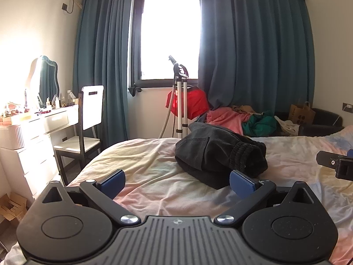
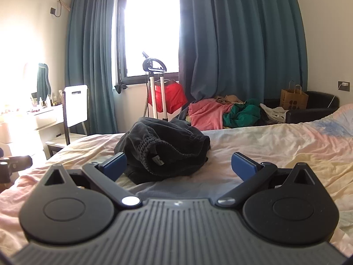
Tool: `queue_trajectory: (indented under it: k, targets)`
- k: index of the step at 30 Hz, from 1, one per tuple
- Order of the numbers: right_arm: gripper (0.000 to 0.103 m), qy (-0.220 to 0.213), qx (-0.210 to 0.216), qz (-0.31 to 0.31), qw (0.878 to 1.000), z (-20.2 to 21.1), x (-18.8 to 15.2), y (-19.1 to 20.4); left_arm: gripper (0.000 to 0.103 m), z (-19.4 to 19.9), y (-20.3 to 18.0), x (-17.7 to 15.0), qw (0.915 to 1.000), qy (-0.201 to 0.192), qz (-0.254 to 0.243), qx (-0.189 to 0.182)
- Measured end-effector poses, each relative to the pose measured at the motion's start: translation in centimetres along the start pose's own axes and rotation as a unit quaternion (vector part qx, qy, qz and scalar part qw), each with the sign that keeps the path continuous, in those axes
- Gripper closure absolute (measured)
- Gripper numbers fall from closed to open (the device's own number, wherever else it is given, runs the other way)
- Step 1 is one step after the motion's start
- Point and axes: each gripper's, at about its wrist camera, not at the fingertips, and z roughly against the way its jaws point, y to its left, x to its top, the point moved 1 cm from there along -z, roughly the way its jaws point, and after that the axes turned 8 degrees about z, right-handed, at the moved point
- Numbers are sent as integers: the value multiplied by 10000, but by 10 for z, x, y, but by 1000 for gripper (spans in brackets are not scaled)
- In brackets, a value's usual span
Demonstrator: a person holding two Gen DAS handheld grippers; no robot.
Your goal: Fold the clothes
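Observation:
A crumpled black garment (image 1: 220, 152) with a ribbed elastic waistband lies in a heap on the pastel bed sheet (image 1: 143, 163). In the right wrist view the same black garment (image 2: 163, 148) sits just ahead and left of centre, its waistband opening facing the camera. My left gripper (image 1: 176, 181) hovers open over the sheet, nothing between its blue pads, with the heap just beyond its right finger. My right gripper (image 2: 178, 165) is open too, and its left finger stands close in front of the heap. Part of the right gripper (image 1: 335, 163) shows at the left wrist view's right edge.
A pile of pink and green clothes (image 1: 242, 119) lies beyond the bed by the blue curtains. A garment steamer stand (image 1: 181, 101) with a red item stands at the window. A chair (image 1: 88, 128) and a white dresser (image 1: 33, 132) are to the left. A black armchair (image 2: 313, 108) holds a paper bag.

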Motion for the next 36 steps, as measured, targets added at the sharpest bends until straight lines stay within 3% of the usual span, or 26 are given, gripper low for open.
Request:
queue_trajectory:
  k: [29,36]
  targets:
    - [0,-82,52,-82,9999,11,2,2,0,0,5,-3,9996,168,234,-39]
    - [0,32,474,-202,9987,6,0,7,0,-2,8,-6,9993,157,333,-110]
